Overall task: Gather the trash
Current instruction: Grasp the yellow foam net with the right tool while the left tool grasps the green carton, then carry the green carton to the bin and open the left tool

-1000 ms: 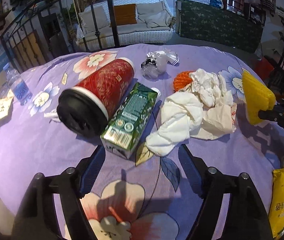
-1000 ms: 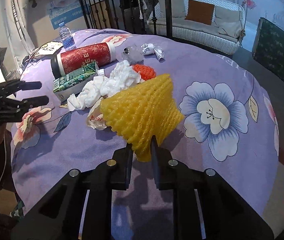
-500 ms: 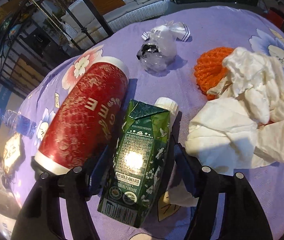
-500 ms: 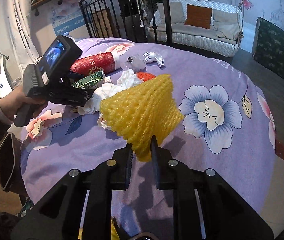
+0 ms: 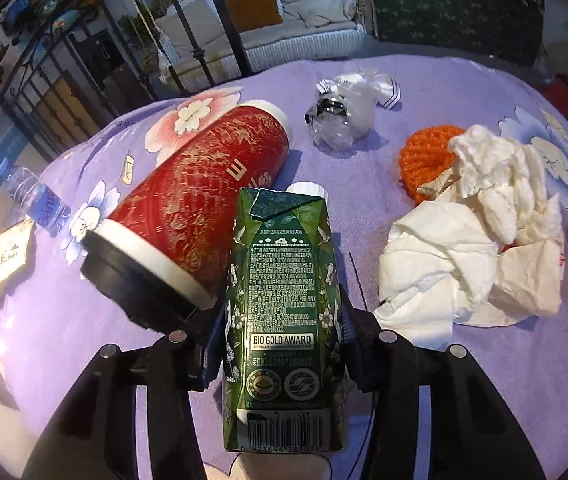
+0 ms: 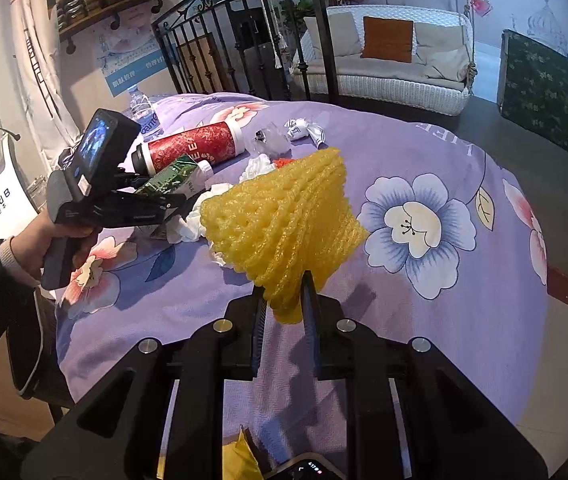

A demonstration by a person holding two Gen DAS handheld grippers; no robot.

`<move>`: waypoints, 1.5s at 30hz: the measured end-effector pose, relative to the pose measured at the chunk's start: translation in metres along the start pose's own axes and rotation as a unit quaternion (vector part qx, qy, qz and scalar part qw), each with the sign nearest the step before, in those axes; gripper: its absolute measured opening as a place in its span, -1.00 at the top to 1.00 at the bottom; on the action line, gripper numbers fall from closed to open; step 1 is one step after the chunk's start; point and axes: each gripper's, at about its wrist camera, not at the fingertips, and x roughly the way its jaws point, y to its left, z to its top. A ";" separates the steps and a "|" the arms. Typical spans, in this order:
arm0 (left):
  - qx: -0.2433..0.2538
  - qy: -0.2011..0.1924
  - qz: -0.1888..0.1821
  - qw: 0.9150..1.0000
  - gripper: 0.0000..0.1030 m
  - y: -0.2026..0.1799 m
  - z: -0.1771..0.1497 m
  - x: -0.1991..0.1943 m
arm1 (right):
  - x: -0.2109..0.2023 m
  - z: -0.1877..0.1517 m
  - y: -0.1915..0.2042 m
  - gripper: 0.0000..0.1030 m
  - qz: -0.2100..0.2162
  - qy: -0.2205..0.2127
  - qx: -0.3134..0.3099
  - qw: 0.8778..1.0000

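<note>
A green drink carton [image 5: 284, 312] with a white cap lies on the purple flowered tablecloth [image 5: 444, 380], touching a fallen red cup [image 5: 203, 200]. My left gripper [image 5: 281, 320] straddles the carton; its jaws are closing, and the pads meet both long sides. From the right wrist view the left gripper [image 6: 155, 204] reaches in from the left, held by a hand [image 6: 39, 240], with the carton [image 6: 171, 176] between its fingers. My right gripper [image 6: 284, 300] is shut on a yellow foam net [image 6: 284, 224], held up above the cloth.
Crumpled white tissues [image 5: 464, 256], an orange foam net [image 5: 424, 156] and a clear plastic wrapper [image 5: 340, 116] lie beyond the carton. A water bottle [image 5: 39, 200] stands at the table's left edge. A black metal railing and a white sofa stand behind the table.
My left gripper has come forward and down over the green carton, and its jaws have narrowed onto the carton's sides. The right gripper still holds the yellow net, slightly higher.
</note>
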 end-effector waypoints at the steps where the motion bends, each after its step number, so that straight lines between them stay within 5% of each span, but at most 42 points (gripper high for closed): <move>1: -0.006 -0.009 -0.003 1.000 0.08 0.001 -0.004 -0.008 | -0.001 0.000 0.001 0.65 0.001 -0.002 0.000 1.000; 11: -0.083 -0.084 -0.051 0.992 0.08 0.008 -0.051 -0.084 | -0.023 -0.004 0.026 0.65 0.012 -0.020 -0.009 1.000; 19: -0.127 -0.118 -0.072 0.982 0.08 0.022 -0.101 -0.138 | -0.040 -0.018 0.083 0.65 0.023 -0.032 -0.046 0.998; 33: -0.206 -0.139 0.000 0.969 0.08 0.065 -0.206 -0.196 | -0.040 -0.055 0.215 0.65 0.126 -0.026 -0.093 0.987; 41: -0.302 -0.106 0.057 0.946 0.08 0.113 -0.290 -0.222 | -0.018 -0.080 0.282 0.65 0.176 -0.012 -0.116 0.977; 45: -0.357 -0.077 0.083 0.927 0.08 0.135 -0.333 -0.227 | -0.011 -0.092 0.310 0.65 0.197 0.003 -0.129 0.972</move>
